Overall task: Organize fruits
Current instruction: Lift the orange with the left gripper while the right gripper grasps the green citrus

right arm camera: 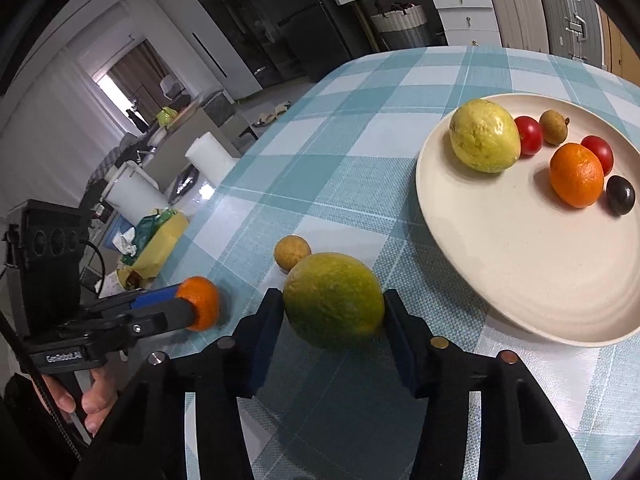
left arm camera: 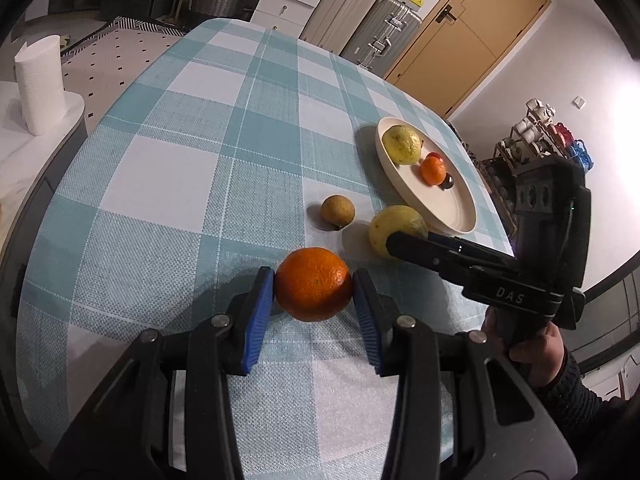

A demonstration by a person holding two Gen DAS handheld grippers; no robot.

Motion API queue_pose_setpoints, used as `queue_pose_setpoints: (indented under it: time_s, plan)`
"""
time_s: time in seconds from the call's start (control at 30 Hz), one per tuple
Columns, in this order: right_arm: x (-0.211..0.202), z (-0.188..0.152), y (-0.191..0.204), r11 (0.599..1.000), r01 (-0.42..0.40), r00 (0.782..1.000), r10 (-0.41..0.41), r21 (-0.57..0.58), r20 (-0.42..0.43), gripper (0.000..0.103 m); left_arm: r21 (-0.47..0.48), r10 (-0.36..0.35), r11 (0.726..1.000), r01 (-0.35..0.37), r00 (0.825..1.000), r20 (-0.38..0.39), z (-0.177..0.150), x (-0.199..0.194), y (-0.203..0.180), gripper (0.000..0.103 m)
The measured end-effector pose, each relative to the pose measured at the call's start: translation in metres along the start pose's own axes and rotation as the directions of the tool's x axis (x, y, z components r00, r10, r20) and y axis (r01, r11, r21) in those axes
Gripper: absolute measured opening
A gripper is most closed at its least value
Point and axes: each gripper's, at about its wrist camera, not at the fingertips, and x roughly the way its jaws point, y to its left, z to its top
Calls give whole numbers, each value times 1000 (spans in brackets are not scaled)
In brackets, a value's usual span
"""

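My left gripper (left arm camera: pixel 313 286) is shut on an orange (left arm camera: pixel 313 284) just above the checked tablecloth; it also shows in the right wrist view (right arm camera: pixel 198 304). My right gripper (right arm camera: pixel 332 304) is shut on a yellow-green guava (right arm camera: pixel 333 301), seen in the left wrist view (left arm camera: pixel 394 229) beside the plate. A small brown fruit (left arm camera: pixel 337 210) lies on the cloth between them. The cream plate (right arm camera: pixel 520 264) holds a second guava (right arm camera: pixel 484 141), a small orange (right arm camera: pixel 576 175), two red fruits, a brown fruit and a dark one.
The table's right edge runs just beyond the plate (left arm camera: pixel 452 208). A paper towel roll (left arm camera: pixel 40 84) stands on a side counter at the left. Suitcases (left arm camera: pixel 380 28) and a door stand behind the table. Bags and clutter (right arm camera: pixel 156 236) lie past the table's left edge.
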Motion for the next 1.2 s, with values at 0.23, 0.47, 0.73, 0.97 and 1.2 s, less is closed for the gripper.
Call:
queue_pose_setpoints:
  time_s: [0.23,0.47,0.73,0.97,1.2]
  plan:
    - [-12,-4,-1,1000,-29,999,29,5,40,46,14,-1,1000,1,1000,-1,1,1,-9,37]
    - [-26,-8,-9,998,-56,996,54,31,69,34,32,0,999,0,1000,-2,4,2,-23,37]
    - [-25,-8,-9,997,-72,996,71,12,48,34,36,9,999,-9,1000,-7,4,3,-28,37]
    - [-8,-1,2,998,-62,998,62,-19,5,45,27,3,1000,-3,1000,-12,0,2,-23,37]
    - [9,6,6,999,-49,998,48,-18,-27,48,11,-1,1000,2,1000,-20,-3,3,-13,37]
